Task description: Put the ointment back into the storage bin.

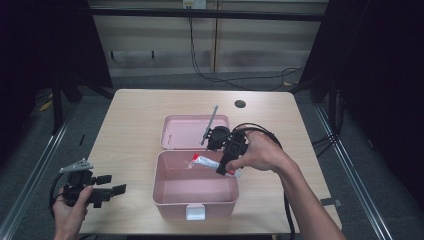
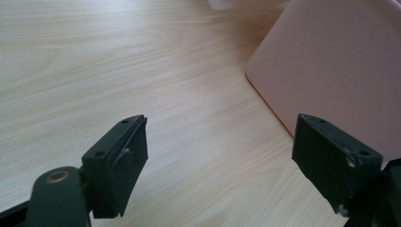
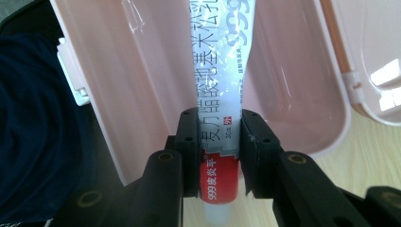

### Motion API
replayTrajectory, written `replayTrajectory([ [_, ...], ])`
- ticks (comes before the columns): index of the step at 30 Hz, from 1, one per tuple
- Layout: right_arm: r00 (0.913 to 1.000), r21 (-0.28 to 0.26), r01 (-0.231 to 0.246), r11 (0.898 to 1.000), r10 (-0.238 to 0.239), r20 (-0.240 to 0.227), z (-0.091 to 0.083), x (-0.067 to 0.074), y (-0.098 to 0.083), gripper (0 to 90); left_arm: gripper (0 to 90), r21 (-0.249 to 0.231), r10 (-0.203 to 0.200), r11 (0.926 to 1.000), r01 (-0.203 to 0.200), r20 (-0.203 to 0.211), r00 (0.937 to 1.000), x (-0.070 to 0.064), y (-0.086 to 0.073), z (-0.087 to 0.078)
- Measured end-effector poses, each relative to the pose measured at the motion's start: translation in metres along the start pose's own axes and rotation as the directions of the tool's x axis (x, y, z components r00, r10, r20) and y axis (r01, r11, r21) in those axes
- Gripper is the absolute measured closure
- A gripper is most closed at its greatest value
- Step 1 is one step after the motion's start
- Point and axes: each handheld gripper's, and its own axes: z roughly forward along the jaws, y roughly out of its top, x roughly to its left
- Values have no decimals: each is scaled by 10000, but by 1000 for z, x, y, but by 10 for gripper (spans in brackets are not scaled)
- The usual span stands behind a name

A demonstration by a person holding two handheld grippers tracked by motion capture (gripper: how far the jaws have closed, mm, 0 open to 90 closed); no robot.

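A pink plastic box stands open at the table's front centre, its lid lying flat behind it. My right gripper is shut on a white and red ointment tube and holds it over the box's back right rim. In the right gripper view the tube runs up between the pads, above the box's hollow. My left gripper rests low at the table's front left, open, with nothing between its fingers. The box's outer wall lies just ahead of it.
A thin grey rod lies slanted across the lid's right part. A dark round hole sits near the table's far edge. A white latch marks the box's front. Cables trail from the right gripper over the table's right side.
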Motion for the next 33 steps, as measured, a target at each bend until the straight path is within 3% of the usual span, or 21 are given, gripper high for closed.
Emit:
replayTrajectory([
  [6,9999,-7,127,9999,-127,-61,4,2,6,716,189,1,-18,10000,18,-12,10000,0,0,0],
  [13,9978,85,602,9981,-599,-299,18,7,16,715,189,26,-13,10000,13,11,10000,0,0,0],
  [33,9929,487,1029,9935,-997,-649,43,16,31,716,189,-19,28,10000,-28,-9,10000,0,0,0],
])
